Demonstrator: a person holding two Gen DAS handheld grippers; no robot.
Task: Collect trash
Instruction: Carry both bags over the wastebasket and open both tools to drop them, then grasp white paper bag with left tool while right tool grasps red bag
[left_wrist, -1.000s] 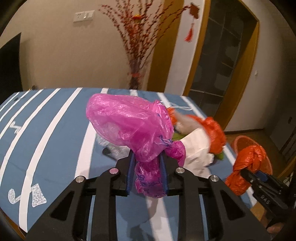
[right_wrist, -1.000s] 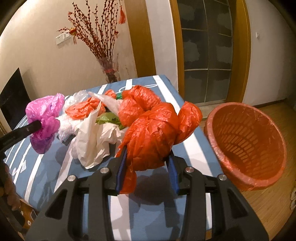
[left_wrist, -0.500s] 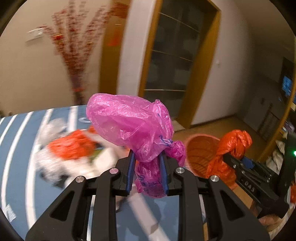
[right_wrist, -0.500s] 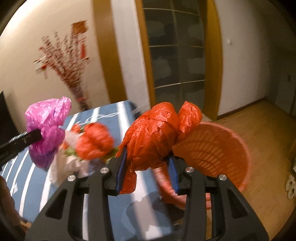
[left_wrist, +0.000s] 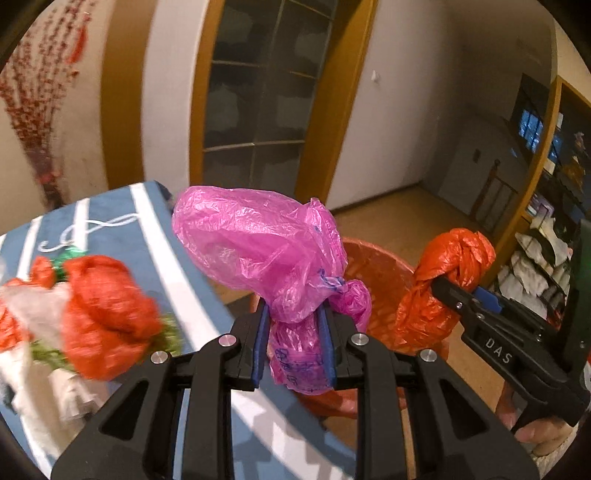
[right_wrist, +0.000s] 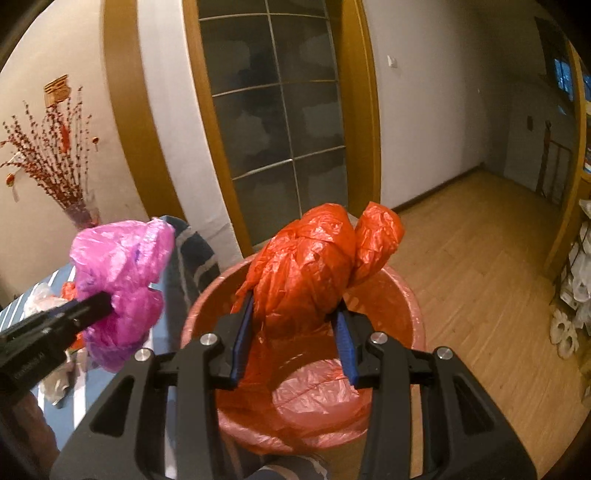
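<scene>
My left gripper (left_wrist: 295, 343) is shut on a knotted pink plastic bag (left_wrist: 258, 254), held over the blue striped table's right edge (left_wrist: 177, 258). The same pink bag (right_wrist: 122, 273) shows at the left of the right wrist view. My right gripper (right_wrist: 293, 332) is shut on a tied orange plastic bag (right_wrist: 314, 273) and holds it right above the orange waste basket (right_wrist: 406, 295). In the left wrist view that orange bag (left_wrist: 443, 280) hangs at the right, beyond the basket (left_wrist: 373, 273).
More orange, white and green bags (left_wrist: 99, 306) lie heaped on the table. The basket stands on a wooden floor (right_wrist: 480, 258) beside the table. A glass door (right_wrist: 273, 122) is behind it, shelves (left_wrist: 535, 258) at far right, a branch vase (right_wrist: 77, 210) at the wall.
Both grippers have swung right from over the table to the basket, each keeping its bag. The orange bag is now above the basket's opening.
</scene>
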